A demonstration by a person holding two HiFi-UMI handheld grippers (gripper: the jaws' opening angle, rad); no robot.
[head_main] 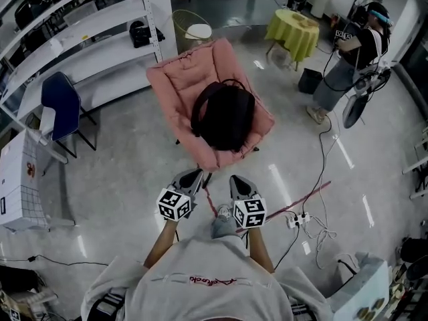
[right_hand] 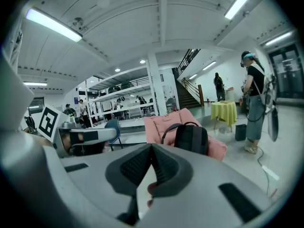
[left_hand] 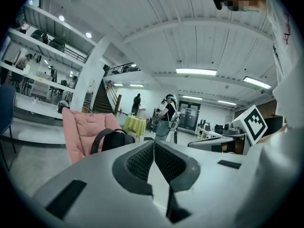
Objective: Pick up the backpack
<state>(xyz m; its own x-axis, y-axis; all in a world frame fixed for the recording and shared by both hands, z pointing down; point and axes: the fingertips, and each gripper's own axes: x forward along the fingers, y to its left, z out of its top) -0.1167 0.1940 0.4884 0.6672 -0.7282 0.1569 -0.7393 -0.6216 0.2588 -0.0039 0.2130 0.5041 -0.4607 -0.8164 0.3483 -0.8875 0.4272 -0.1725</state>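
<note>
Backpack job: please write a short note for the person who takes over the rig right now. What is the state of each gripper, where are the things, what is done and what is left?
Left gripper: jaws together, nothing between them.
Right gripper: jaws together, nothing between them.
Backpack: black, on the seat of the pink chair, ahead of both grippers; neither touches it.
Done: nothing yet; the backpack is not picked up.
Left: go to the chair, open the jaws, grip the backpack and lift it.

blk backpack (head_main: pixel 224 116), pink chair (head_main: pixel 175 82), yellow tablecloth (head_main: pixel 293 32), blue chair (head_main: pixel 59 102)
</note>
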